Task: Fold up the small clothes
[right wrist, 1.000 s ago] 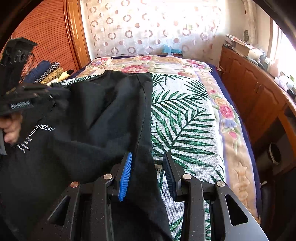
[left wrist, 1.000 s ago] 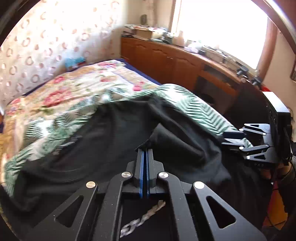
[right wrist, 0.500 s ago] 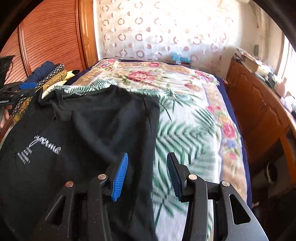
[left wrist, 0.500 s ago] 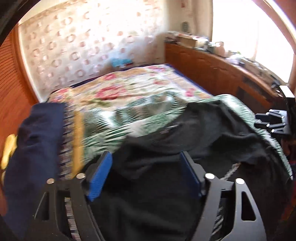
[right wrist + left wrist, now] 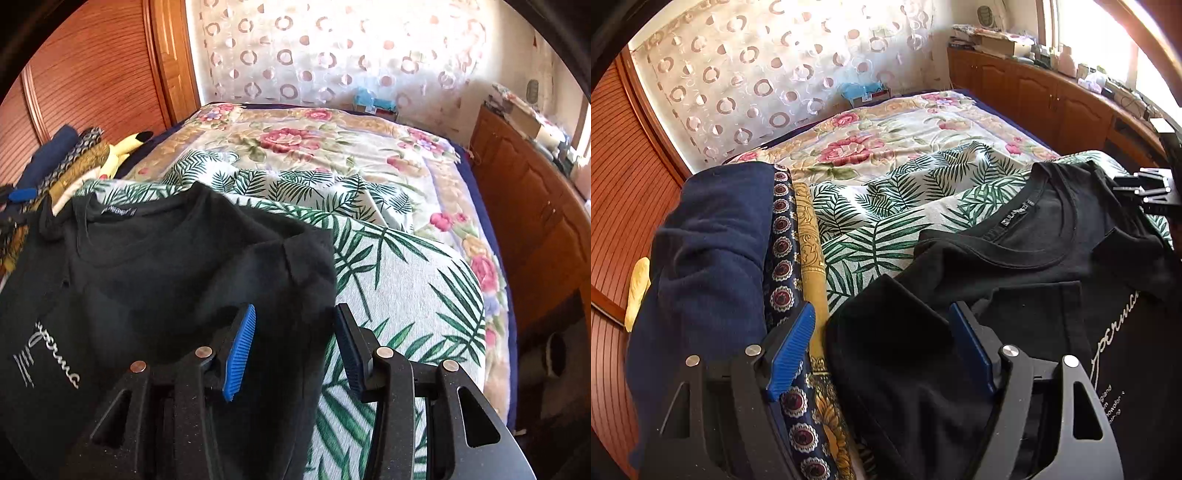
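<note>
Left wrist view: we are seeing the left gripper [image 5: 881,350] with fingers standing wide, hanging over a folded black sleeve of the black T-shirt [image 5: 1052,266], pads not pressing it. The shirt is lying on the palm-leaf sheet [image 5: 879,229] on the bed, collar label and white script showing. Only here we are getting the stack close up: a soft navy knit [image 5: 709,258], a medallion-print cloth [image 5: 781,258], a mustard floral one [image 5: 810,240].

Right wrist view: we are seeing the right gripper [image 5: 295,347] with fingers moderately apart, straddling the shirt's right edge without clamping. This side alone is showing a yellow plush toy [image 5: 125,147] and the quilted rose bedspread [image 5: 295,140] running to the wooden cabinets [image 5: 535,206].
</note>
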